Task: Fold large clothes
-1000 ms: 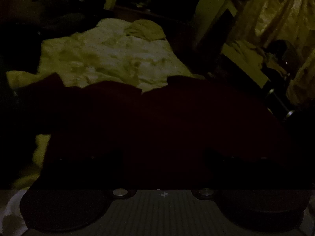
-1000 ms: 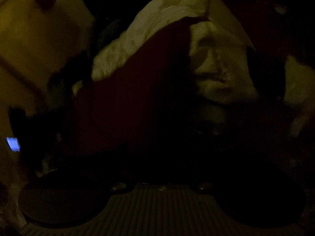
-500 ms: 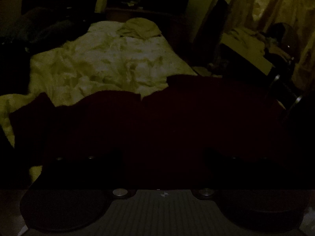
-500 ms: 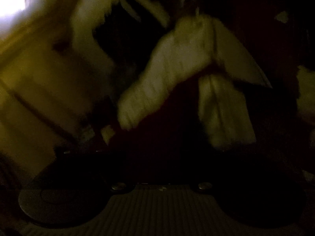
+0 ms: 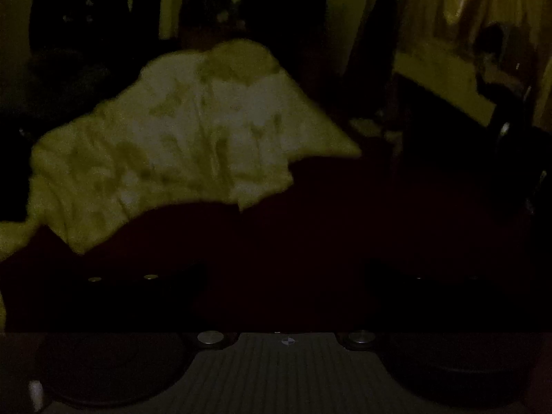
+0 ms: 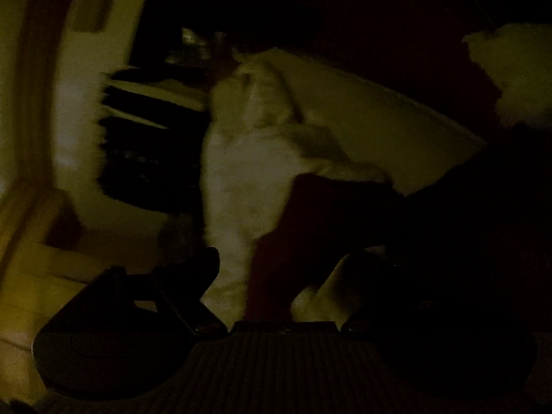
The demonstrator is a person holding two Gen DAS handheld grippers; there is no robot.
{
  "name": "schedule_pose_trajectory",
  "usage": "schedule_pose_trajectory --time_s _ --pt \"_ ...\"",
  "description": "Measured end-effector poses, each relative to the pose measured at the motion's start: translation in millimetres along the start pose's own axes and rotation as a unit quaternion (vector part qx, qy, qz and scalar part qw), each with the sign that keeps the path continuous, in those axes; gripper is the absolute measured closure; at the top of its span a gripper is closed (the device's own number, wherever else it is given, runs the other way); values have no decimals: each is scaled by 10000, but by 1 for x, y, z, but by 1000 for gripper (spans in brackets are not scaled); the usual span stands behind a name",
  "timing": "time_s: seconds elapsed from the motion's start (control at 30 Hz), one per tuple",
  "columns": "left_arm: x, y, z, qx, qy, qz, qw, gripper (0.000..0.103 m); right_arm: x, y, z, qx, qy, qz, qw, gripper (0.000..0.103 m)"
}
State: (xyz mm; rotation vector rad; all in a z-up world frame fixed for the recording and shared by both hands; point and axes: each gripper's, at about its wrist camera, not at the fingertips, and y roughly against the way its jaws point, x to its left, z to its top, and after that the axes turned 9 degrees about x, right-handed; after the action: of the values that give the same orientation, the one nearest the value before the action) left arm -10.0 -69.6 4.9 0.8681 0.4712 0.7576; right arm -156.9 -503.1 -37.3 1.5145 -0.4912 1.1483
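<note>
Dim bed point(image 5: 179, 145): one dark-red garment point(image 5: 310, 234); right gripper point(image 6: 279, 269) fingers spread, left's unclear.

A bed point(image 5: 114, 172) fills the middle of the left wrist view, covered by a rumpled pale bedspread point(image 5: 193, 131) with darker blotches. A crumpled pillow point(image 5: 238, 60) lies at its far end, toward 12 o'clock. At 2 o'clock hangs a shiny yellowish curtain point(image 5: 483, 0), and below it stands a low pale surface point(image 5: 441, 82), too dim to identify. In the right wrist view, blurred pale walls point(image 6: 79, 86) occupy 9 o'clock.
</note>
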Motion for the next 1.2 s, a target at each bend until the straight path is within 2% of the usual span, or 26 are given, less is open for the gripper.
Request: schedule_pose_trajectory --time_s 0.07,0.1,0.17,0.27,0.33,0.37,0.4,0.47,0.5,0.53,0.63,0.7,0.83,0.9,0.97,1.0,1.03,1.07,1.1,1.13,1.2 --pt "-3 -20 -9 280 41 -82 9996 0 -9 -21 10 116 -259 -277 9992 18" --pt "-1 -29 -16 346 128 -137 9992 0 -17 -28 14 172 -487 -239 9984 19" --pt "2 -35 -27 160 253 -188 9994 0 -41 -40 22 214 -1186 220 9925 20" --pt "4 -37 -31 124 243 -200 9994 0 -79 -51 35 72 -2077 1038 9726 21" --pt "1 -39 -32 127 181 -149 9996 0 -101 -57 40 -142 -2535 1178 9600 28" --pt "-1 -40 -32 127 145 -113 9997 0 -110 -61 44 -118 -2668 1225 9558 30" --pt "-2 -41 -33 124 127 -91 9998 0 -119 -66 47 -66 -2798 1277 9515 38" --pt "-3 -42 -35 110 92 -63 9999 0 -134 -71 48 -20 -3031 1386 9428 63" --pt "-3 -43 -36 100 101 -71 9999 0 -139 -71 47 -88 -3089 1503 9391 89" --pt "-2 -43 -36 100 112 -83 9999 0 -143 -70 45 -178 -3109 1651 9358 97" --pt "-2 -44 -35 126 140 -108 9998 0 -141 -61 39 -351 -3066 2070 9284 99" --pt "-1 -44 -34 138 143 -111 9997 0 -133 -45 42 -543 -2909 2264 9280 99" --pt "-1 -43 -35 129 147 -115 9997 0 -103 -1 59 -1286 -1883 2268 9469 101" --pt "-1 -43 -35 114 156 -124 9997 0 -87 17 67 -1459 -1405 2229 9536 101" --pt "-1 -43 -36 93 173 -140 9997 0 -74 22 71 -1093 -1375 1835 9672 97" --pt "0 -43 -37 84 177 -150 9997 0 -71 21 70 -802 -1454 1536 9741 79" --pt "0 -43 -38 75 182 -157 9997 0 -66 14 67 -379 -1542 1112 9810 34" --pt "0 -43 -38 68 184 -165 9997 0 -65 9 63 -89 -1573 857 9838 17" --pt "1 -43 -38 59 190 -174 9996 0 -66 2 57 161 -1611 690 9844 7" --pt "2 -43 -39 58 191 -183 9996 0 -68 -5 52 325 -1718 654 9824 14" --pt "3 -43 -38 55 187 -191 9996 0 -81 -13 41 531 -2193 693 9718 16"
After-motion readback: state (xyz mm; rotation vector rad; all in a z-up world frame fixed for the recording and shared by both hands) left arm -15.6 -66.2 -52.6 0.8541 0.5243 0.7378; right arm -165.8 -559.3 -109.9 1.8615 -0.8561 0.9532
